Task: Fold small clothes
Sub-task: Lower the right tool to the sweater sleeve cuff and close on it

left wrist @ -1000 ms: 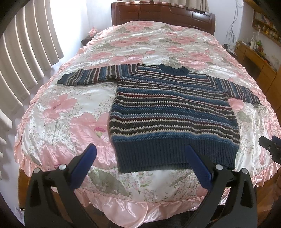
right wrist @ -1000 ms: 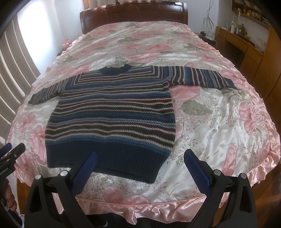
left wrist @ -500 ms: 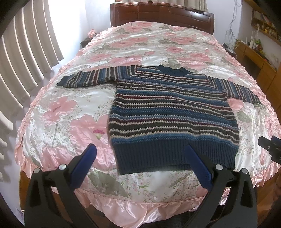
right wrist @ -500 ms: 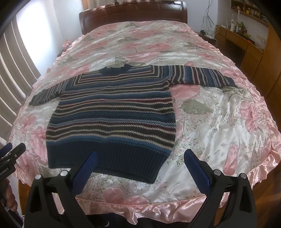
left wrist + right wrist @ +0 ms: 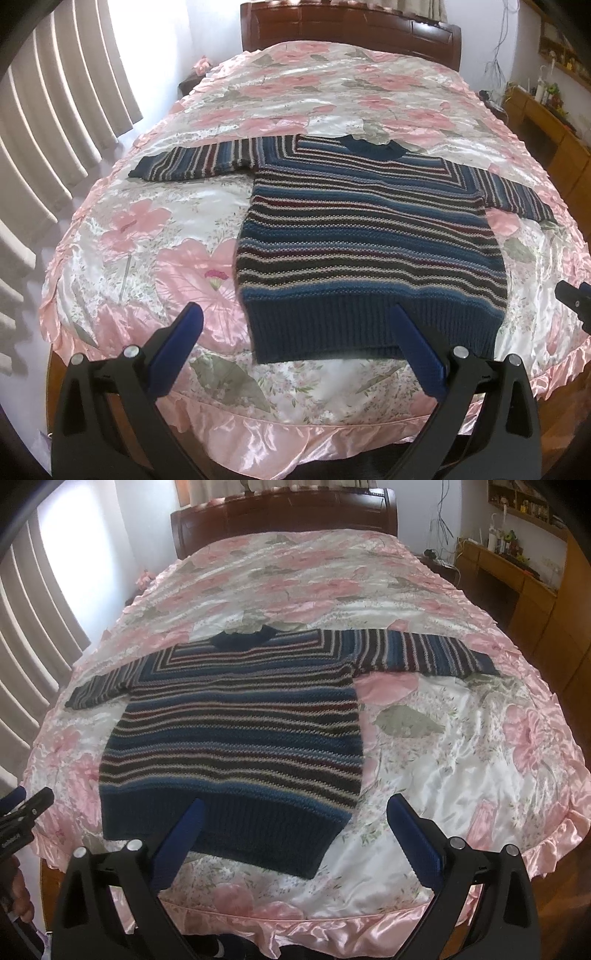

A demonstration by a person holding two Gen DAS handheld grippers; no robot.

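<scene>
A small striped knit sweater (image 5: 369, 236) (image 5: 236, 731) in navy, cream and maroon lies flat on the bed, sleeves spread to both sides, ribbed navy hem toward me. My left gripper (image 5: 295, 325) hovers open over the foot of the bed, just short of the hem's left part, holding nothing. My right gripper (image 5: 293, 812) is open too, above the hem's right corner, also holding nothing. The left gripper's tip (image 5: 26, 808) shows at the left edge of the right wrist view, and the right gripper's tip (image 5: 574, 295) at the right edge of the left wrist view.
The bed has a shiny pink floral bedspread (image 5: 147, 258) with a ruffled edge and a dark wooden headboard (image 5: 351, 26). Vertical blinds (image 5: 48, 122) hang on the left. A wooden desk with clutter (image 5: 517, 572) stands along the right wall. A hand (image 5: 14, 897) shows at lower left.
Both grippers have crept slightly forward toward the sweater's hem. Both stay open, and the sweater has not moved.
</scene>
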